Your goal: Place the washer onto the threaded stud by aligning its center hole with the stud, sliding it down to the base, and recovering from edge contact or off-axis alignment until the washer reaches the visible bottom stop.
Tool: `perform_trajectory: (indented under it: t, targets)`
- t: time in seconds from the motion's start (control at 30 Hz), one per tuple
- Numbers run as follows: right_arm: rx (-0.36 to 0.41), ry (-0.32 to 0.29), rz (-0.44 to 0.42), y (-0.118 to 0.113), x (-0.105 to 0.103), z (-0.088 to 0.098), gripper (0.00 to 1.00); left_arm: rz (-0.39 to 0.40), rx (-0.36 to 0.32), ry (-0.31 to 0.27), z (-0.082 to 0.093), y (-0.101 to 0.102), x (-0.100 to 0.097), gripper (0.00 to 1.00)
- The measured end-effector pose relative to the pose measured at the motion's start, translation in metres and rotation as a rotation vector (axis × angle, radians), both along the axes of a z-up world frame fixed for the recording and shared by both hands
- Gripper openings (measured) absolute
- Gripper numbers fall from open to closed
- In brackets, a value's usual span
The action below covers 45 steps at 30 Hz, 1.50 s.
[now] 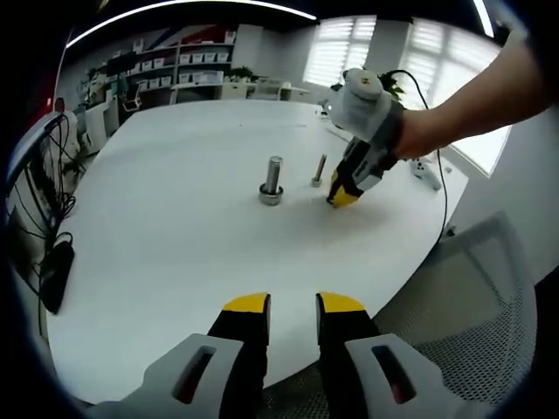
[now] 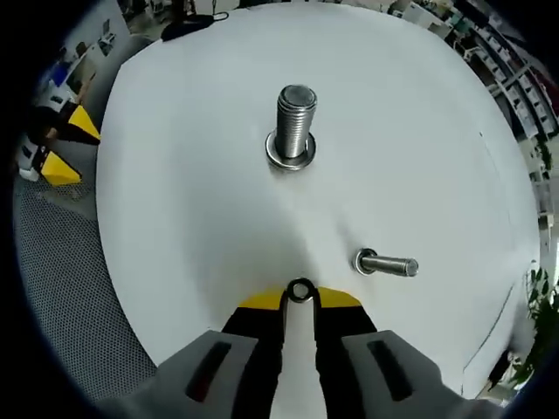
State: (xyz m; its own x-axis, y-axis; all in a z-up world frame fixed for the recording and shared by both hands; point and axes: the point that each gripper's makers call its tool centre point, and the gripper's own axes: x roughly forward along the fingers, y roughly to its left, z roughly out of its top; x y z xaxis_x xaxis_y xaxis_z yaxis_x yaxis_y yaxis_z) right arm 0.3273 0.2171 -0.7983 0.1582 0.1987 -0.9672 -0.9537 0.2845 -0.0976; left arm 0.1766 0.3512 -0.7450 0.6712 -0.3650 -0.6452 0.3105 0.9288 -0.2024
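If the thin washer (image 2: 300, 290) tipped, it could catch on a thread or slip out, since the right gripper (image 2: 300, 297) pinched only its edge, down near the table (image 2: 192, 175).
Two studs stood there: big stud (image 2: 294, 127), maybe already wearing a washer, and small stud (image 2: 385, 264). One washer was held. The left gripper (image 1: 293, 305) was a little open, holding nothing.

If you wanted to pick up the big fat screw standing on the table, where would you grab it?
Grab the big stud by its threaded shaft, above the flat ring at its base, coming in from the side. It stands upright, so the round shaft gives the jaws two opposite sides to squeeze; the ring lies too low and flat.
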Motion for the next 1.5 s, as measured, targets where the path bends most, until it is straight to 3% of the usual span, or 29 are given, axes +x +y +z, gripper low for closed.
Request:
perform_trajectory:
  t: [0.27, 0.4, 1.13, 1.23, 1.3, 1.5]
  targets:
    - [0.028, 0.023, -0.035, 0.000, 0.004, 0.001, 0.14, -0.003, 0.003, 0.005, -0.001, 0.000, -0.001, 0.18]
    - [0.065, 0.037, -0.131, -0.002, 0.006, 0.004, 0.14, -0.006, 0.001, -0.002, 0.000, -0.001, 0.000, 0.18]
    - [0.140, -0.088, -0.255, -0.013, 0.048, 0.061, 0.14, -0.020, -0.008, -0.010, 0.002, -0.004, 0.000, 0.18]
    - [0.200, -0.106, -0.213, -0.001, 0.048, 0.071, 0.14, -0.026, -0.011, -0.011, 0.001, -0.005, 0.000, 0.18]
    - [0.198, -0.128, -0.175, 0.003, 0.049, 0.074, 0.14, -0.028, -0.011, -0.013, 0.002, -0.005, 0.000, 0.18]
    - [0.167, -0.110, -0.164, 0.006, 0.051, 0.066, 0.14, -0.029, -0.010, -0.010, 0.001, -0.005, -0.001, 0.18]
